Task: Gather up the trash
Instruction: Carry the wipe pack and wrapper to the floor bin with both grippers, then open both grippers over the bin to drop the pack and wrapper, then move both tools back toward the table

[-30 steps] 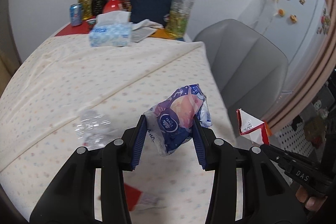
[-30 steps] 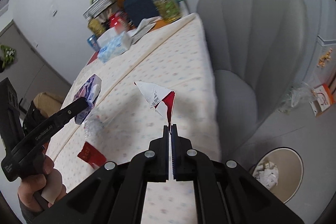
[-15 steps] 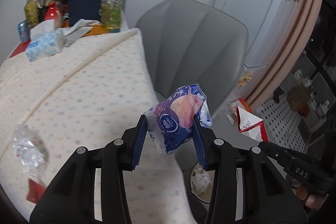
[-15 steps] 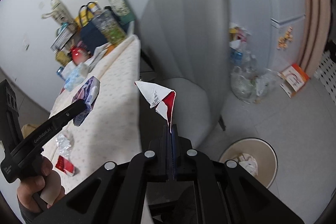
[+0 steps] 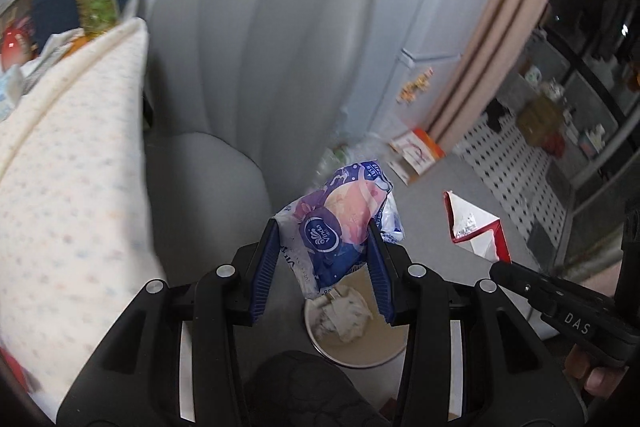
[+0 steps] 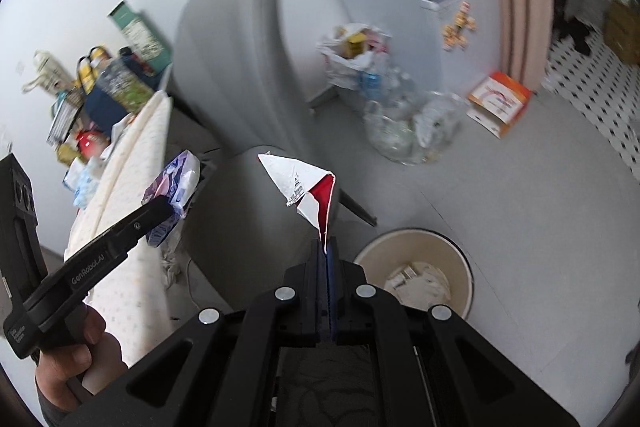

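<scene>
Left gripper clamps the purple tissue pack wrapper, with the waste bin directly below it. Right gripper pinches the red-and-white wrapper; the bin sits lower right of it. Left is nearer for the drop.

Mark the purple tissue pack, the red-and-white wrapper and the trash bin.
purple tissue pack [image 5: 334, 233], left wrist view, on its round logo.
red-and-white wrapper [image 6: 298, 179], right wrist view, on its white panel.
trash bin [image 6: 460, 259], right wrist view, on the inner wall.
</scene>
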Action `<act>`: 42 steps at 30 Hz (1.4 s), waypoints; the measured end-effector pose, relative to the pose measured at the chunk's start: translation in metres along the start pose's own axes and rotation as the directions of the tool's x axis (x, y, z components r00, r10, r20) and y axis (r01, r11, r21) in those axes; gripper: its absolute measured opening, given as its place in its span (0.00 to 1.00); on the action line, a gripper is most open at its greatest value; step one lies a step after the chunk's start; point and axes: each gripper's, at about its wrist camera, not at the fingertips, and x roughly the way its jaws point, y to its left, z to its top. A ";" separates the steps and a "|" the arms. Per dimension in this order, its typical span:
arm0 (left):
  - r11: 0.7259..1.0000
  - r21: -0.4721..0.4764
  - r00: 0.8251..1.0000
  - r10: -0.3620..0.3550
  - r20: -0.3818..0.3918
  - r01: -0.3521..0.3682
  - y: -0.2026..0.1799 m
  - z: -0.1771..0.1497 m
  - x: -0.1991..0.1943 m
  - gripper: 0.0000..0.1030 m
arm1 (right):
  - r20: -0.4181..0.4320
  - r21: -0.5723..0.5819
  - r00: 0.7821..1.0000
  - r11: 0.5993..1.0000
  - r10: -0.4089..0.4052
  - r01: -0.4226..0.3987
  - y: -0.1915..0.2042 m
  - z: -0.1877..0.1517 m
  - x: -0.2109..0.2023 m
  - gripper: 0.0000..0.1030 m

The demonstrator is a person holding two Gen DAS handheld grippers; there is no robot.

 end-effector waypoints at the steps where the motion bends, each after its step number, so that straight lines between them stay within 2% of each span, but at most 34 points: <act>1: 1.000 0.007 1.000 -0.003 -0.011 0.003 -0.005 -0.002 0.005 0.41 | -0.002 0.007 1.000 1.000 -0.003 0.003 -0.007 -0.001 0.000 0.04; 10: 0.999 0.043 0.997 0.005 -0.078 -0.001 -0.035 -0.019 0.032 0.41 | -0.056 0.093 0.998 0.995 0.029 -0.024 -0.053 -0.017 0.023 0.10; 11: 0.999 0.049 0.997 0.006 -0.081 -0.002 -0.038 -0.020 0.033 0.41 | -0.052 0.102 0.998 0.995 0.028 -0.023 -0.056 -0.018 0.023 0.21; 12: 0.999 0.053 0.997 0.006 -0.082 -0.001 -0.040 -0.020 0.034 0.41 | -0.042 0.108 0.999 0.994 0.022 -0.017 -0.060 -0.019 0.021 0.39; 13: 0.998 0.057 0.996 0.006 -0.084 -0.001 -0.043 -0.020 0.035 0.41 | -0.034 0.109 0.999 0.994 0.014 -0.011 -0.062 -0.018 0.019 0.43; 23: 0.993 0.113 0.992 -0.011 -0.129 0.026 -0.075 -0.031 0.049 0.41 | 0.018 0.148 1.000 0.989 -0.009 0.006 -0.090 -0.019 -0.009 0.43; 25: 0.992 0.120 0.990 -0.022 -0.141 0.039 -0.080 -0.033 0.051 0.45 | 0.026 0.155 1.000 0.988 -0.013 0.009 -0.096 -0.020 -0.014 0.43; 26: 0.991 0.122 0.989 -0.028 -0.143 0.046 -0.082 -0.034 0.051 0.53 | 0.031 0.161 0.999 0.987 -0.016 0.011 -0.099 -0.020 -0.016 0.43; 27: 0.992 0.122 0.991 -0.027 -0.133 0.043 -0.084 -0.034 0.050 0.69 | 0.036 0.166 0.999 0.986 -0.018 0.011 -0.101 -0.019 -0.018 0.43; 29: 0.993 0.116 0.995 -0.018 -0.103 0.030 -0.085 -0.033 0.045 0.81 | 0.045 0.173 0.999 0.985 -0.018 0.010 -0.105 -0.017 -0.021 0.43; 34: 0.995 0.089 0.996 -0.026 -0.085 0.034 -0.079 -0.028 0.034 0.82 | 0.058 0.170 0.998 0.985 -0.010 0.000 -0.103 -0.015 -0.026 0.43; 37: 0.997 0.073 0.997 -0.018 -0.069 0.023 -0.070 -0.027 0.027 0.86 | 0.064 0.164 0.998 0.986 -0.005 -0.006 -0.097 -0.014 -0.026 0.45; 42: 1.000 0.028 1.000 0.009 -0.018 -0.008 -0.045 -0.023 0.003 0.93 | 0.074 0.124 0.997 0.992 0.000 -0.009 -0.076 -0.013 -0.027 0.58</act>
